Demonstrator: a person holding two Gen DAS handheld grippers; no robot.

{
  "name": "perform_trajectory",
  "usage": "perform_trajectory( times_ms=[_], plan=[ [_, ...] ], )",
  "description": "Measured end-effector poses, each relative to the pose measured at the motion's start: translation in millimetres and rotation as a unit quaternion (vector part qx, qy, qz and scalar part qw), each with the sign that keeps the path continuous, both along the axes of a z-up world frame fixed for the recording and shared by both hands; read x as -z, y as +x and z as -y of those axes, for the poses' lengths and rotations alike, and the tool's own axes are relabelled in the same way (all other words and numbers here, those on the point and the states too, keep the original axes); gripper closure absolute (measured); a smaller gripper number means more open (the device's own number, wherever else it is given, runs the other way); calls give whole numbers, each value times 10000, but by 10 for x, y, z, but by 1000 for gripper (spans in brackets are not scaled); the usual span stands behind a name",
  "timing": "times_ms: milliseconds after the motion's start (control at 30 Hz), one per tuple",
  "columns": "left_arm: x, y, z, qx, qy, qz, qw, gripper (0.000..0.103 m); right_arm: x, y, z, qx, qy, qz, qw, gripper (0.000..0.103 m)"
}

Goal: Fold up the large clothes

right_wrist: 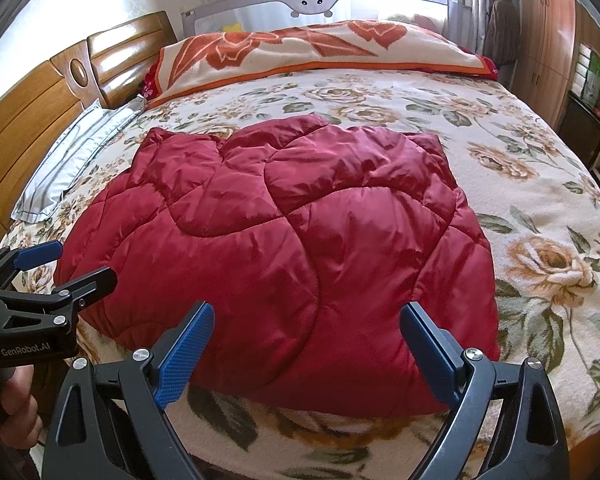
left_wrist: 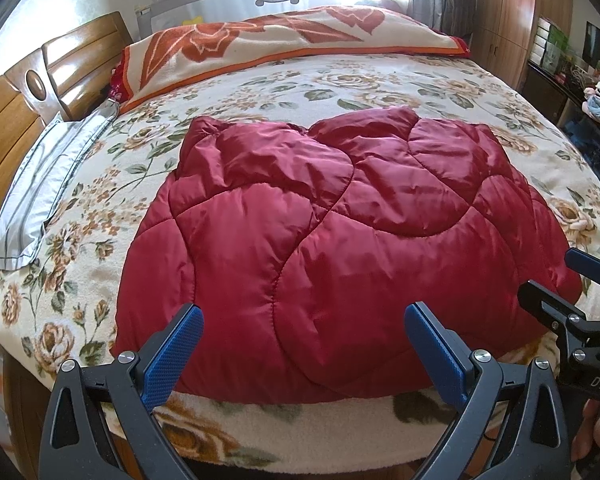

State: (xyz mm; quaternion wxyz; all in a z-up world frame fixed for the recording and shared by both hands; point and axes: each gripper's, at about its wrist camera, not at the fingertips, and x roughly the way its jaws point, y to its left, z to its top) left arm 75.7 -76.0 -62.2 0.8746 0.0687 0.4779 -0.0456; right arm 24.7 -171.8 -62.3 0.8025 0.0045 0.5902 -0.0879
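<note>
A dark red quilted padded garment (left_wrist: 320, 248) lies folded into a compact block on the floral bed cover; it also shows in the right wrist view (right_wrist: 292, 248). My left gripper (left_wrist: 304, 314) is open and empty, hovering over the garment's near edge. My right gripper (right_wrist: 306, 312) is open and empty, also over the near edge. Each gripper shows in the other's view: the right one (left_wrist: 552, 280) beside the garment's right side, the left one (right_wrist: 80, 264) beside its left side.
The floral bed cover (left_wrist: 420, 92) spans the bed. A folded orange-flowered blanket (left_wrist: 292, 40) lies along the far side. A grey striped pillow (left_wrist: 44, 188) rests by the wooden headboard (left_wrist: 16, 104). Wardrobe (left_wrist: 504, 20) and cluttered shelves (left_wrist: 580, 80) stand right.
</note>
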Motion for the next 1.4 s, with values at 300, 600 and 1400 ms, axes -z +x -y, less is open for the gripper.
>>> perform_trajectory(
  times_ms=[300,600,1400],
  plan=[
    [-2,-10,1,-5,62,36,10000,1,7,-4,-2,2,-1,3,10000,8],
    [17,-26,-26,11,84,73,9999,1,3,-3,4,-1,13,3,10000,8],
    [-28,-48,-39,40,108,128,9999,1,-27,-11,-24,7,35,38,10000,8]
  ],
)
